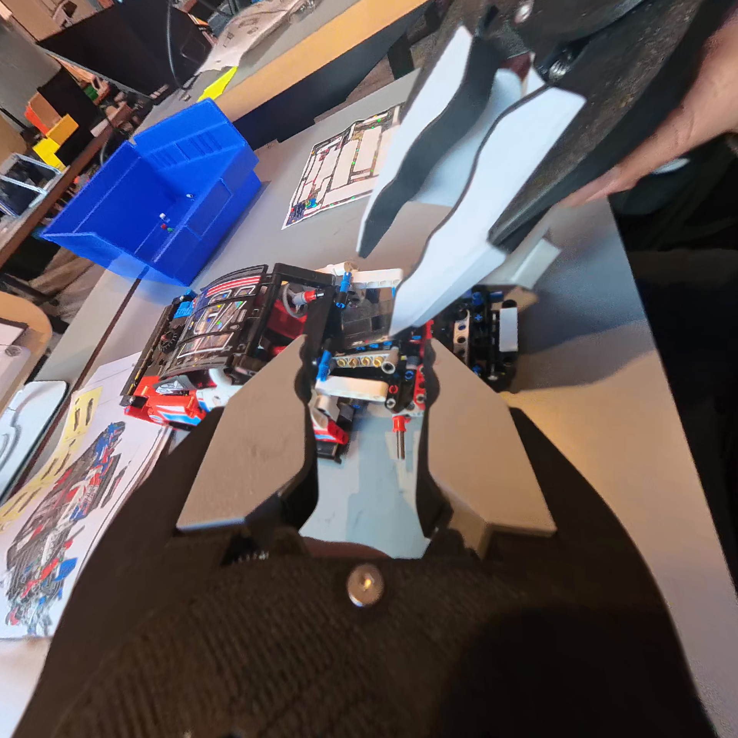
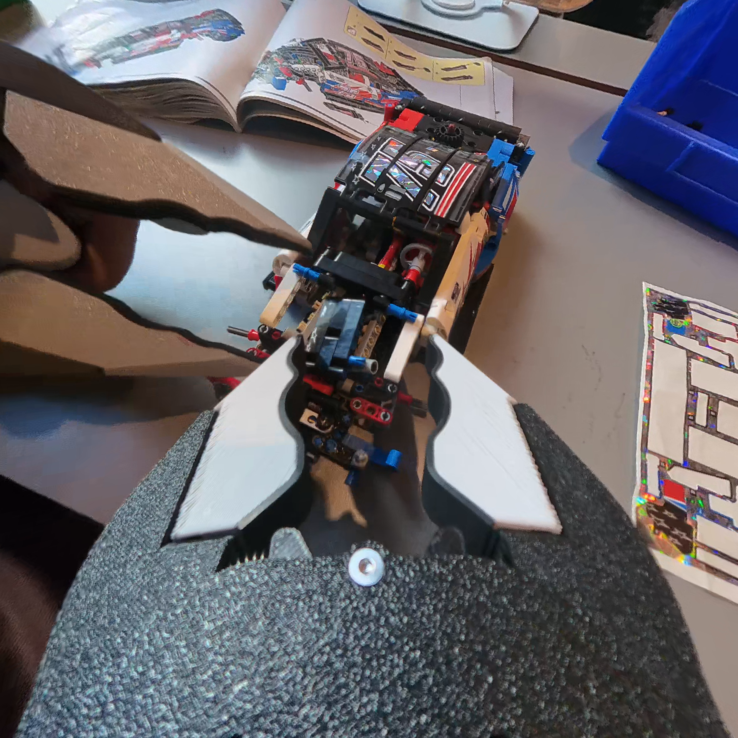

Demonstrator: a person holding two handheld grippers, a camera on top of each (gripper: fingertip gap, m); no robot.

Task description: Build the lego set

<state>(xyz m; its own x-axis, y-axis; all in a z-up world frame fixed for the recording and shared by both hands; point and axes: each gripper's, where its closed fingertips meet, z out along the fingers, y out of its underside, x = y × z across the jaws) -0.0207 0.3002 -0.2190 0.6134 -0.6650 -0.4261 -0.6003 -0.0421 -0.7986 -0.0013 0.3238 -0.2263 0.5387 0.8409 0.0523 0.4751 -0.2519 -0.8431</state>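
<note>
A partly built Lego car (image 1: 223,319) lies on the grey table (image 1: 579,419), with a black stickered roof, red, white and blue sides and a bare chassis end (image 1: 487,339). My left gripper (image 1: 367,343) is open, its grey fingertips against the car's side on either side of the chassis middle. My right gripper (image 1: 381,287) reaches down from the upper right over the same part. In the right wrist view the right gripper (image 2: 364,341) is open, its white fingers astride the chassis end of the car (image 2: 419,175). The left gripper (image 2: 281,303) comes in from the left.
A blue bin (image 1: 159,199) with a few small parts stands behind the car; it shows at the right wrist view's upper right (image 2: 679,120). A sticker sheet (image 1: 343,163) (image 2: 691,439) lies beside it. An open instruction book (image 1: 60,499) (image 2: 239,60) lies by the roof end. A person's hand (image 1: 659,131) holds the right gripper.
</note>
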